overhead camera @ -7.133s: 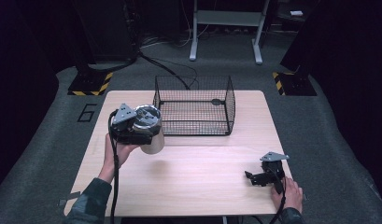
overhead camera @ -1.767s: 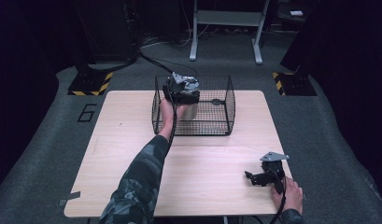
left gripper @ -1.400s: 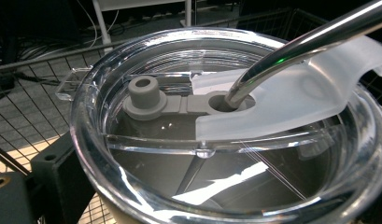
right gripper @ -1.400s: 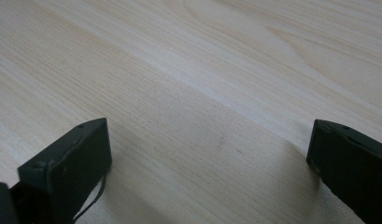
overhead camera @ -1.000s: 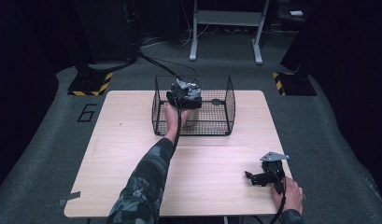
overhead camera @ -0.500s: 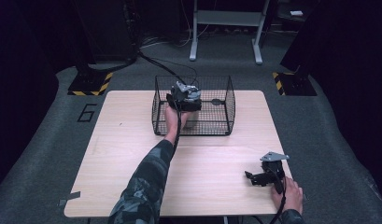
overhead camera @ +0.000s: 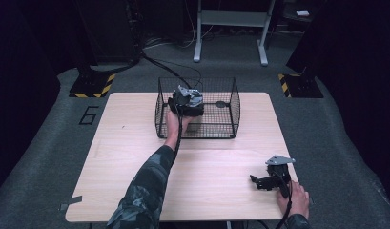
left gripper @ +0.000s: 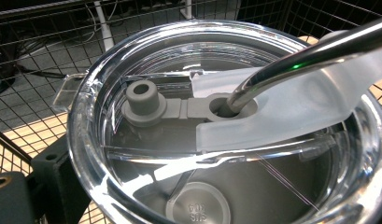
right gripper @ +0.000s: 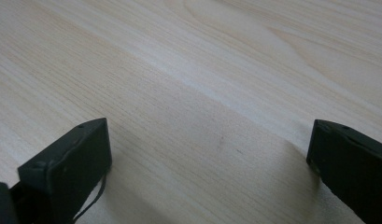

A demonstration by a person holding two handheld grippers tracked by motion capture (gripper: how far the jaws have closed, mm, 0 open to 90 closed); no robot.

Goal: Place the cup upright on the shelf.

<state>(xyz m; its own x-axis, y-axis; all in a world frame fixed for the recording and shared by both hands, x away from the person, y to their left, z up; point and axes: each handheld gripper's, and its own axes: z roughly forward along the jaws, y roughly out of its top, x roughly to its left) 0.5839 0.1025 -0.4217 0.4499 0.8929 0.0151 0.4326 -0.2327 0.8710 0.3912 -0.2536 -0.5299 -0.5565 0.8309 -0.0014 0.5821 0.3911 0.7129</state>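
The left claw reaches into the wire basket at the far middle of the worktop. A tumbler with a clear lid and a metal straw sits right in front of it, between the jaws; one black jaw presses the cup's left side, so the claw appears clamped on the tumbler, inside the basket's left half. The right claw rests on the worktop near the front right corner, jaws spread wide with bare pale wood between them. The worktop is light wood, standing on grey carpet in a dark room. The basket's wire walls hem the left claw closely; open worktop stretches between basket and front edge.
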